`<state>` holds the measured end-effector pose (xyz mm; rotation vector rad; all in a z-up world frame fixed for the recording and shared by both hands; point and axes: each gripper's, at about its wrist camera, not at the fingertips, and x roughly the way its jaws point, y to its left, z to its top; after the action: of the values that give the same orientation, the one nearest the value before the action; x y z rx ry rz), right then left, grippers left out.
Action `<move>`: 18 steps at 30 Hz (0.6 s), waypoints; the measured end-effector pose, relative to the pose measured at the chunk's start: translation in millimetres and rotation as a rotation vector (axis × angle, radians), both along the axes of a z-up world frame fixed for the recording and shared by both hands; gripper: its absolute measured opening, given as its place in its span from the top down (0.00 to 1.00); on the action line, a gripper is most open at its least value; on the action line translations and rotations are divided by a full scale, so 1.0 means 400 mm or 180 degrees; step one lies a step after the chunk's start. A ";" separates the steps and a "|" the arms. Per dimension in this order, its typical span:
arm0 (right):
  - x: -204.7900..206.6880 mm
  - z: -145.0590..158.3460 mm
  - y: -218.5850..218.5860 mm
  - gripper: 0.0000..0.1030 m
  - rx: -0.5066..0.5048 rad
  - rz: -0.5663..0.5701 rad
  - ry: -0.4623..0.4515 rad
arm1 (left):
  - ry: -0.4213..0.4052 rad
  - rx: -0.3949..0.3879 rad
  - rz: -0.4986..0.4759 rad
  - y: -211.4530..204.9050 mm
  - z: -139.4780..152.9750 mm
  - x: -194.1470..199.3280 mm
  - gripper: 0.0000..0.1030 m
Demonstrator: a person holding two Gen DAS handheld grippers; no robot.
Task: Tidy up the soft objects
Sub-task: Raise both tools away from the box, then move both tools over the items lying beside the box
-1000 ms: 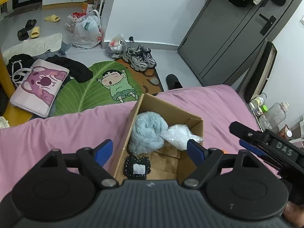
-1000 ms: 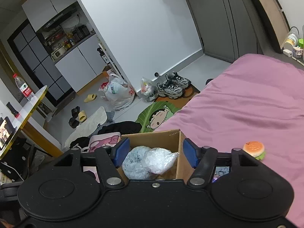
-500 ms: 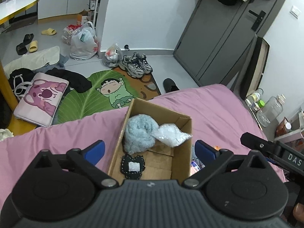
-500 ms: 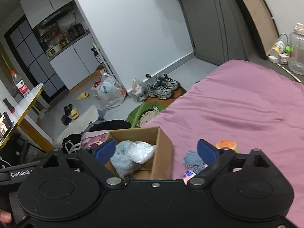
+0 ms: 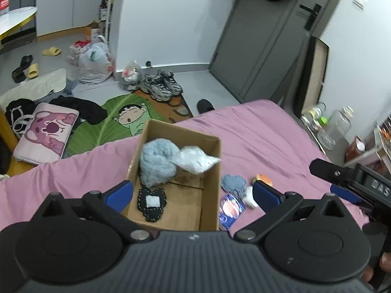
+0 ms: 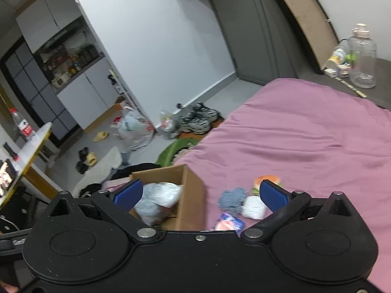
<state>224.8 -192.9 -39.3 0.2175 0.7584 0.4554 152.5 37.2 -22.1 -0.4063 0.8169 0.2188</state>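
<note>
An open cardboard box (image 5: 210, 171) (image 6: 193, 195) sits on the pink bed (image 5: 256, 134) (image 6: 305, 146). Inside lie a fluffy light-blue toy (image 5: 156, 163), a clear plastic bag of white stuffing (image 5: 195, 161) (image 6: 161, 193) and a black stitched patch toy (image 5: 151, 202). On the sheet to the box's right lie a blue-grey fuzzy piece (image 5: 233, 183) (image 6: 231, 199), a small burger toy (image 5: 264, 178) (image 6: 267, 182), a white packet (image 6: 254, 206) and a blue-and-pink packet (image 5: 231, 211) (image 6: 228, 222). My left gripper (image 5: 193, 194) stands open above the box with nothing between its fingers. My right gripper (image 6: 199, 194) is open and holds nothing.
The bed's edge drops to a cluttered floor: a green leaf rug (image 5: 107, 124), sneakers (image 5: 162, 88), plastic bags (image 5: 95, 61), a pink pillow (image 5: 46, 131). Bottles (image 6: 361, 56) stand on a ledge at the bed's right. The right gripper's black body (image 5: 352, 178) shows in the left wrist view.
Both grippers have opened wider and drawn back and up from the box. The loose items to the box's right have come into view in both views.
</note>
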 end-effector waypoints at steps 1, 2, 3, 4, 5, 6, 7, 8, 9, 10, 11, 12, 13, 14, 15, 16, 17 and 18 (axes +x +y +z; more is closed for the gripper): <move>0.000 -0.004 -0.008 0.00 -0.0021 -0.0033 0.0011 | 0.0024 -0.0007 -0.0013 -0.006 0.000 -0.001 0.00; 0.000 -0.008 -0.020 0.00 -0.0021 -0.0056 0.0032 | 0.0046 -0.0020 -0.0022 -0.012 -0.001 -0.003 0.00; -0.001 -0.012 -0.029 0.00 -0.0007 -0.0069 0.0055 | 0.0061 -0.0015 -0.0024 -0.018 -0.002 -0.003 0.00; -0.002 -0.016 -0.039 0.00 0.0006 -0.0087 0.0079 | 0.0076 0.0014 -0.0016 -0.025 -0.002 -0.004 0.00; -0.002 -0.021 -0.048 0.00 0.0006 -0.0108 0.0099 | 0.0099 0.0061 0.0003 -0.033 -0.002 -0.005 0.00; -0.003 -0.024 -0.055 0.00 -0.0001 -0.0126 0.0115 | 0.0115 0.0089 0.0015 -0.042 -0.003 -0.005 0.00; -0.005 -0.028 -0.064 0.00 0.0002 -0.0136 0.0132 | 0.0114 0.0079 0.0012 -0.049 -0.003 -0.006 0.00; -0.006 -0.034 -0.073 0.00 0.0024 -0.0135 0.0156 | 0.0108 0.0058 0.0003 -0.057 -0.004 -0.007 0.00; -0.006 -0.038 -0.082 0.00 0.0053 -0.0130 0.0182 | 0.0111 0.0059 -0.0003 -0.067 -0.004 -0.008 0.00; -0.003 -0.044 -0.089 0.00 0.0088 -0.0132 0.0216 | 0.0117 0.0082 -0.0003 -0.077 -0.005 -0.006 0.00; 0.001 -0.049 -0.094 0.00 0.0126 -0.0140 0.0248 | 0.0116 0.0109 -0.0002 -0.089 -0.006 -0.006 0.00; 0.001 -0.054 -0.102 0.00 0.0163 -0.0144 0.0277 | 0.0109 0.0128 0.0004 -0.099 -0.008 -0.006 0.00; 0.006 -0.059 -0.107 0.00 0.0212 -0.0147 0.0316 | 0.0103 0.0136 0.0014 -0.108 -0.010 -0.005 0.00; 0.009 -0.063 -0.113 0.00 0.0272 -0.0146 0.0356 | 0.0103 0.0140 0.0026 -0.116 -0.013 -0.004 0.00; 0.011 -0.067 -0.117 0.00 0.0325 -0.0144 0.0389 | 0.0101 0.0145 0.0032 -0.125 -0.016 -0.003 0.00; 0.013 -0.070 -0.121 0.00 0.0358 -0.0143 0.0406 | 0.0095 0.0147 0.0027 -0.130 -0.019 -0.005 0.00; 0.013 -0.073 -0.127 0.00 0.0380 -0.0148 0.0417 | 0.0080 0.0147 0.0003 -0.139 -0.020 -0.002 0.00; 0.015 -0.075 -0.132 0.00 0.0384 -0.0158 0.0425 | 0.0064 0.0143 -0.0035 -0.148 -0.022 0.001 0.01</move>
<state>230.9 -245.8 -69.4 0.3816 0.8550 0.4431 152.8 -22.1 -31.1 -0.3579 0.8325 0.2310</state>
